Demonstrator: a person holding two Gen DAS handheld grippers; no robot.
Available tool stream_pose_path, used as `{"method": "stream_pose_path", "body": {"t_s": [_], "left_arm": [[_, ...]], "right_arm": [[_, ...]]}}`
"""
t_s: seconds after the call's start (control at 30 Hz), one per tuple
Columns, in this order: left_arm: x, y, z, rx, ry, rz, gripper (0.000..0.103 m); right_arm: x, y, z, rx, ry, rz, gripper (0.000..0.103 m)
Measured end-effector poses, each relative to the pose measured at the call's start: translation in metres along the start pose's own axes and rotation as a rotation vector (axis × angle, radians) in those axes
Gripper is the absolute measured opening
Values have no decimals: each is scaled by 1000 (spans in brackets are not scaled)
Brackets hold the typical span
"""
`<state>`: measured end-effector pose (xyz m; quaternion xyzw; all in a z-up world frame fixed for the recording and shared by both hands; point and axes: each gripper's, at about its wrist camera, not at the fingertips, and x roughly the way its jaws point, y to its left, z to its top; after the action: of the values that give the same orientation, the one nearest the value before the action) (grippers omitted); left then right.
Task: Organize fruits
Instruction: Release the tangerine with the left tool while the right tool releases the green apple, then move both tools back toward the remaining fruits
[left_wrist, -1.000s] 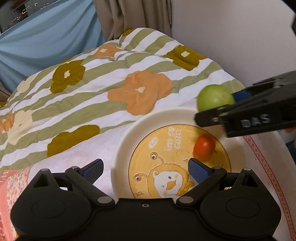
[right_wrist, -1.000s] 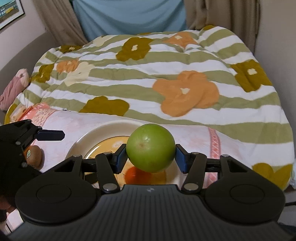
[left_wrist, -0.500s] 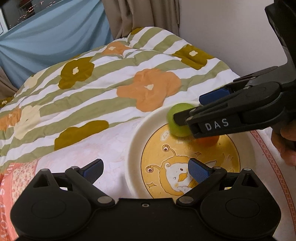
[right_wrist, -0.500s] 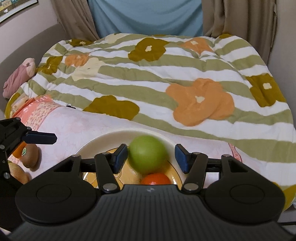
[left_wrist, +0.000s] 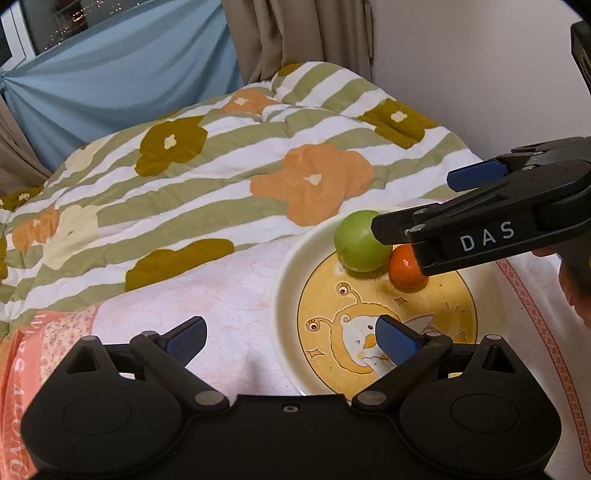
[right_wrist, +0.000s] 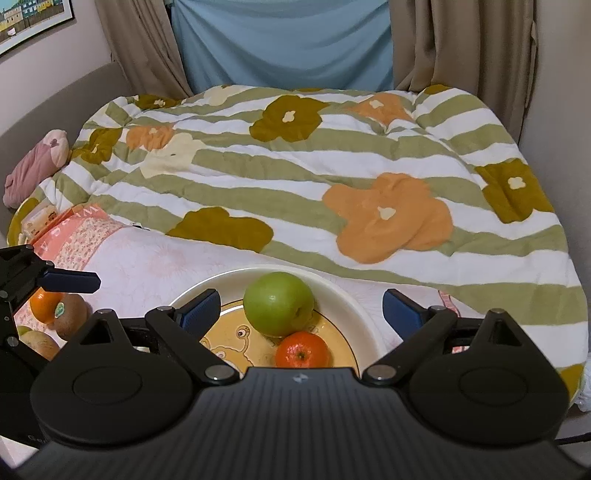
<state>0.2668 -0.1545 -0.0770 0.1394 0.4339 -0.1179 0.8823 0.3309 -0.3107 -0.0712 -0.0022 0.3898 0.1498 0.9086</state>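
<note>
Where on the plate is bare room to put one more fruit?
The round cream plate with yellow cartoon centre is bare across its near half. Its far rim is crowded: the green apple touches the small orange tangerine, under the opening right claw.

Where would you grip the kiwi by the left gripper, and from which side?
Grip the kiwi across its narrow middle, coming from above: an orange touches one side and other fruit lie close, so only its top is free. The left gripper stands open.

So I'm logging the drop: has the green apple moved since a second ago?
Yes. The green apple went down from between the opening right gripper's pads onto the plate, beside the orange.
</note>
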Motion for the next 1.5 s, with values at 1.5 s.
{"method": "stream_pose_path", "body": {"t_s": [1.5], "left_arm": [[-158, 160, -165, 26, -229, -53, 101]], "right_arm": [[-148, 247, -71, 200, -52, -154, 103]]}}
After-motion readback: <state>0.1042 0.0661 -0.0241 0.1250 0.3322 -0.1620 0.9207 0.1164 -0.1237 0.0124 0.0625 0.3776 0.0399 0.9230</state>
